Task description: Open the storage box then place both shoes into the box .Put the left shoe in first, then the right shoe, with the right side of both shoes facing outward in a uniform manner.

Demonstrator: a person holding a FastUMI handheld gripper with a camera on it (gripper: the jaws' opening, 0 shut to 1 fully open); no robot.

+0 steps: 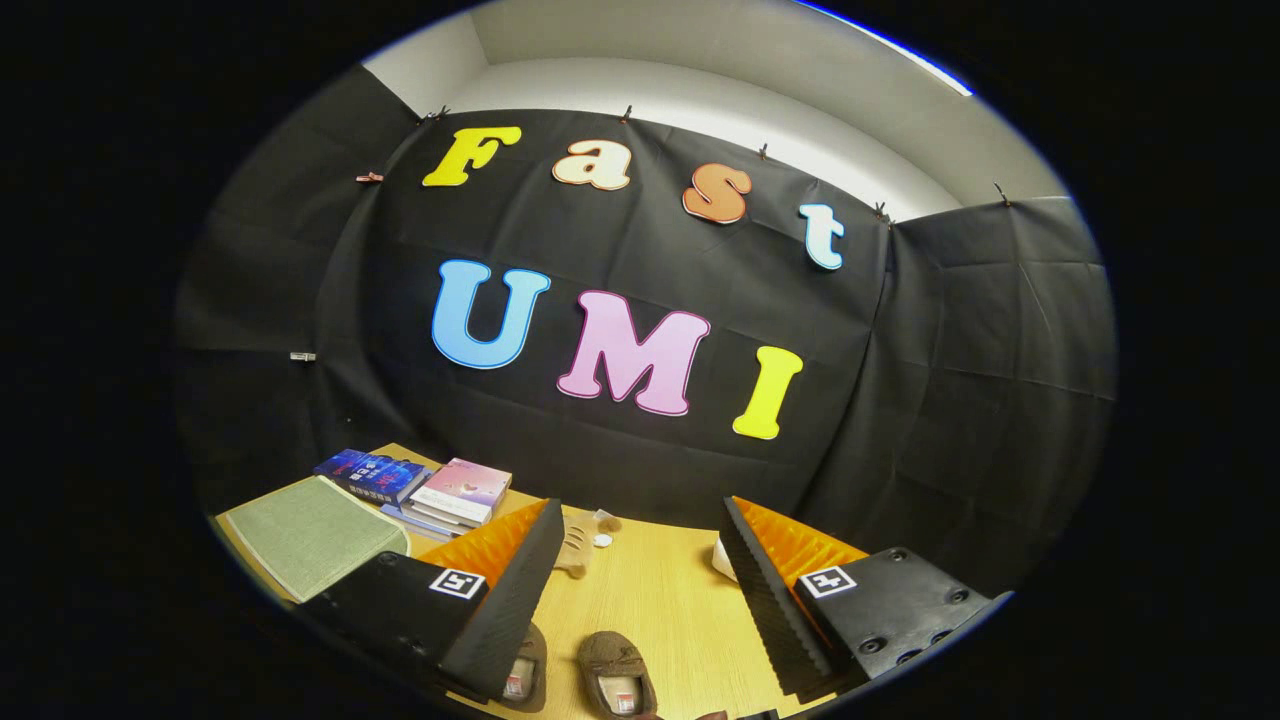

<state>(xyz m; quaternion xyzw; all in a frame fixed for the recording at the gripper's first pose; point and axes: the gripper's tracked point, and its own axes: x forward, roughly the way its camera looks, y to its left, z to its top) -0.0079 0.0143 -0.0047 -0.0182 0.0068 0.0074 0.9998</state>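
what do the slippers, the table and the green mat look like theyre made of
Slippers: brown, matte, likely suede-like or felt fabric, pale lining. Table: light wood or wood-look laminate, with faint grain lines. Green mat: woven cloth, with fine ribbed texture. The gripper has its jaws open above the slippers.

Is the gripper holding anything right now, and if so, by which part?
Nothing is held. The gripper is open, its fingers spread wide over the wooden table, with the two brown fabric slippers lying untouched below between them.

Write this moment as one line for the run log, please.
hand-held gripper: open, empty | brown fuzzy slippers: on wooden table, between fingers | storage box: unseen | stacked books: beyond left finger
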